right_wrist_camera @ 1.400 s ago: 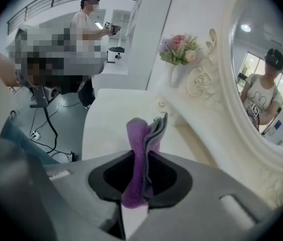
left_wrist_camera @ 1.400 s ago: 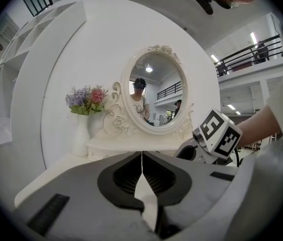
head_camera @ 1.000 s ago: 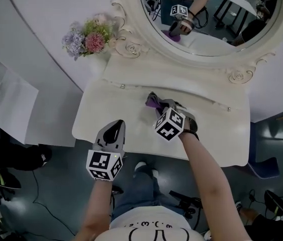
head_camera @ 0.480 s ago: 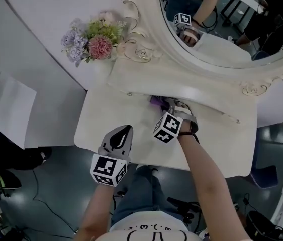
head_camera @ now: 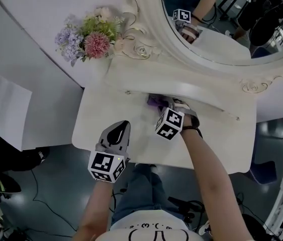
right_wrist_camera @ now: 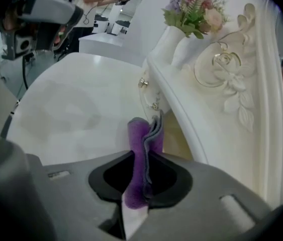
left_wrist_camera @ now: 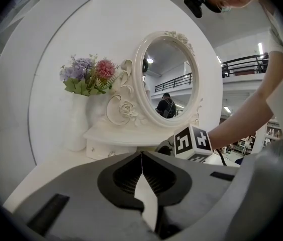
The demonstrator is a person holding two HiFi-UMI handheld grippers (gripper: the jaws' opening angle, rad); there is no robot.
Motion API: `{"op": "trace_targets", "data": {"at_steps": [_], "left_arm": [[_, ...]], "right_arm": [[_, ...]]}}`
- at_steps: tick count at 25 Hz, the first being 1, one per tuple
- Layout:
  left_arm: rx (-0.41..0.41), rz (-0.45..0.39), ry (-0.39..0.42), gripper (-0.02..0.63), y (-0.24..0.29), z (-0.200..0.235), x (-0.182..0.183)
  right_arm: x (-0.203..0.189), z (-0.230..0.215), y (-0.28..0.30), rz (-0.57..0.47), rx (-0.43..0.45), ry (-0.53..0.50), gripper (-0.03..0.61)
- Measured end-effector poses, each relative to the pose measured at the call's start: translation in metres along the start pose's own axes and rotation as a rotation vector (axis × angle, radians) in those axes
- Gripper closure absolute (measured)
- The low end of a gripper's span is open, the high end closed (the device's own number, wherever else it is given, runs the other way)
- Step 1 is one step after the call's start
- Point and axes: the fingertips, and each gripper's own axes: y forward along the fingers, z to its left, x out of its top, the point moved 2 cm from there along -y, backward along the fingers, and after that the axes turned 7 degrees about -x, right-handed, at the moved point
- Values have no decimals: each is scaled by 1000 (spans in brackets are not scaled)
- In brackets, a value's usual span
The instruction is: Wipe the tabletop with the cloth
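Open tabletop (head_camera: 101, 115) before raised shelf (head_camera: 146, 75)

Head view looks steeply down on the tabletop (head_camera: 98, 117); both gripper views skim it.

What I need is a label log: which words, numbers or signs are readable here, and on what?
None legible.
White T-shirt: dark print, too blurred to read.
White paper sheet at left: dark marks, too small.
Left claw's cube and right claw's cube: black-and-white square patterns, no letters.
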Motion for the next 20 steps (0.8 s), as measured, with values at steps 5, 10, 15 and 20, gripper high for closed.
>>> {"op": "trace_targets", "data": {"at_steps": [5, 10, 15, 20], "left_arm": [[-5, -11, -13, 611, -2, -4, -1], [-5, -31, -11, 611, -6, -13, 3], [10, -44, -4, 611, -14, -25, 2], [45, -64, -5, 611, -22, -39, 1]], "right_arm": [[4, 26, -21, 31, 205, 52, 509], [6, 60, -50, 34, 366, 67, 511], [7, 99, -78, 37, 493, 33, 511], [5, 138, -108, 27, 607, 43, 511]]}}
